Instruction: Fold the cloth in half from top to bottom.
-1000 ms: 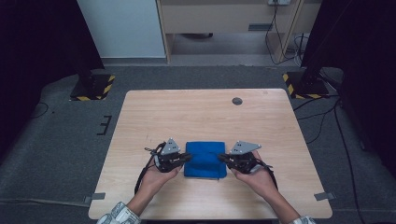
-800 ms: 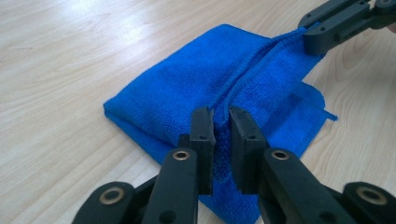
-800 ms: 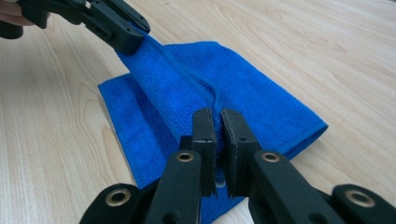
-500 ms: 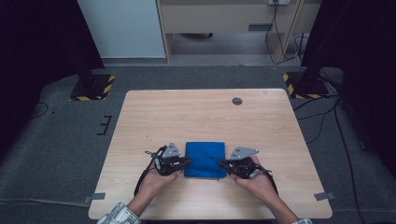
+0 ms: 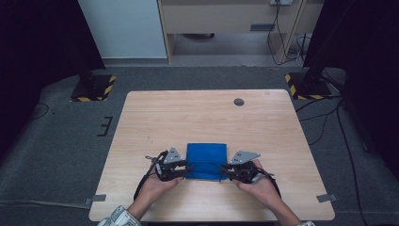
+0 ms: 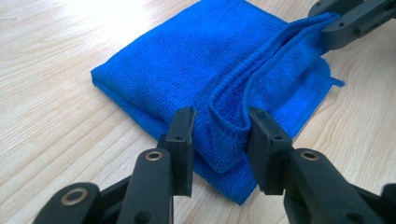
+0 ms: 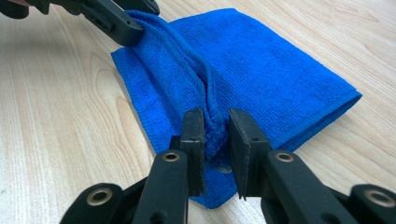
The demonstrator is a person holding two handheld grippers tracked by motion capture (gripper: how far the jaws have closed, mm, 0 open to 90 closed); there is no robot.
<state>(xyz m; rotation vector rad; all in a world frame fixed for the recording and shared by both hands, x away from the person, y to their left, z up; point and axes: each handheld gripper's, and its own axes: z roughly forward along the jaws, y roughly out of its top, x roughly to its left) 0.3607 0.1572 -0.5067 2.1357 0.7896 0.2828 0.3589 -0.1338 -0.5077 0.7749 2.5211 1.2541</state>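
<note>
So the folded blue cloth (image 5: 206, 161) lies flat near the table's (image 5: 263, 127) front edge, w/ the left gripper (image 6: 223, 135) & right gripper (image 7: 215, 133) at its near corners, jaws just opening, letting go cos the fold looks done, ridge loose between them.

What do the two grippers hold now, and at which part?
Nothing firmly. The blue cloth has a raised fold at its near edge between both pairs of fingers, which have just been opening; the left gripper clearly has a gap.
</note>
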